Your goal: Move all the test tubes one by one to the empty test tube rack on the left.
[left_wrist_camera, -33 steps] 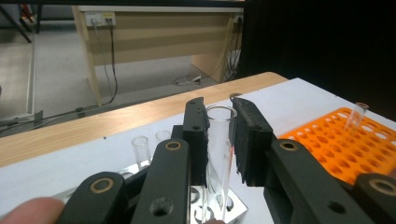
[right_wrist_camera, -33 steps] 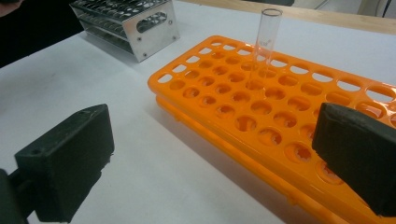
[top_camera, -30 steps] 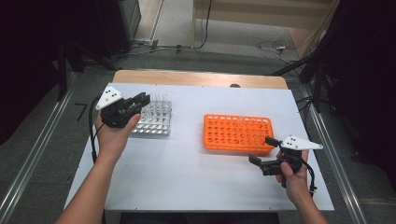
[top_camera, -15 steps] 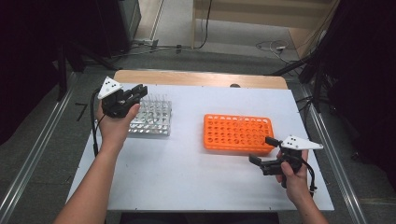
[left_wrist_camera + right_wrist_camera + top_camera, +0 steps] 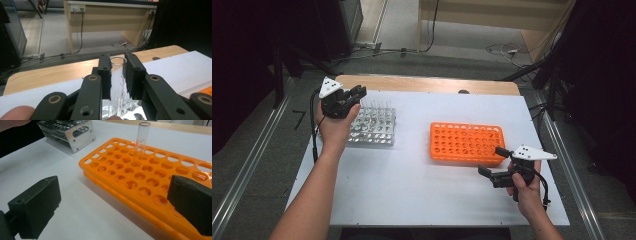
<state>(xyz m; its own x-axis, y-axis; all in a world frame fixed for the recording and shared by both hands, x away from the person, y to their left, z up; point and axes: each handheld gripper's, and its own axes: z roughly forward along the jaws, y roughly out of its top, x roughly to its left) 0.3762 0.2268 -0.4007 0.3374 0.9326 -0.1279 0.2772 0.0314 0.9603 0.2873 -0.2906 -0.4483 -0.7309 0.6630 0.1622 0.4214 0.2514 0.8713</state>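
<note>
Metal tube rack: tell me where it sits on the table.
In the high view the metal tube rack sits on the table's left side, under the left gripper, left of the orange rack.

Probably a lab: test-tube racks (image 5: 467, 143) on a table (image 5: 412, 190).

Your left gripper (image 5: 354, 94) is black with a white three-cornered plate and trailing black cable. Its arms carry brass-ringed pivots. Your forearms are unsleeved.

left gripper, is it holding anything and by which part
The left gripper is shut on a clear glass test tube, gripped just below its open rim, above the metal rack. The right gripper is open, holding nothing.
</note>
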